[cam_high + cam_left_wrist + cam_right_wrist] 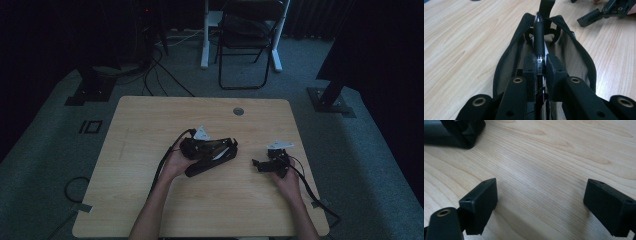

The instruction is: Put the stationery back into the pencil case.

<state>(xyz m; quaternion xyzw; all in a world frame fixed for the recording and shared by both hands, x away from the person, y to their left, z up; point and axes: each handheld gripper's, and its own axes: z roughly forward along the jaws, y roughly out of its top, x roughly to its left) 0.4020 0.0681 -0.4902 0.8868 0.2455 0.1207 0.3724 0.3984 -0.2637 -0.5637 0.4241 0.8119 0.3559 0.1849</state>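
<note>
Now the left gripper (541, 65), clamped on the black pen (539, 40) inside the open black fabric pencil case (576, 53), should push straight in, while the right gripper (540, 202) waits beside the case, jaws apart.

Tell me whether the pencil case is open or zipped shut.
Open: the pencil case has its zipper edges spread apart, and the left gripper holds a pen inside the opening.

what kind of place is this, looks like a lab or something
Probably a lab or recording room rather than a home: a bare wooden table stands on grey carpet, with cables trailing across the floor, a folding chair behind it, and dark stand bases at the sides.
</note>
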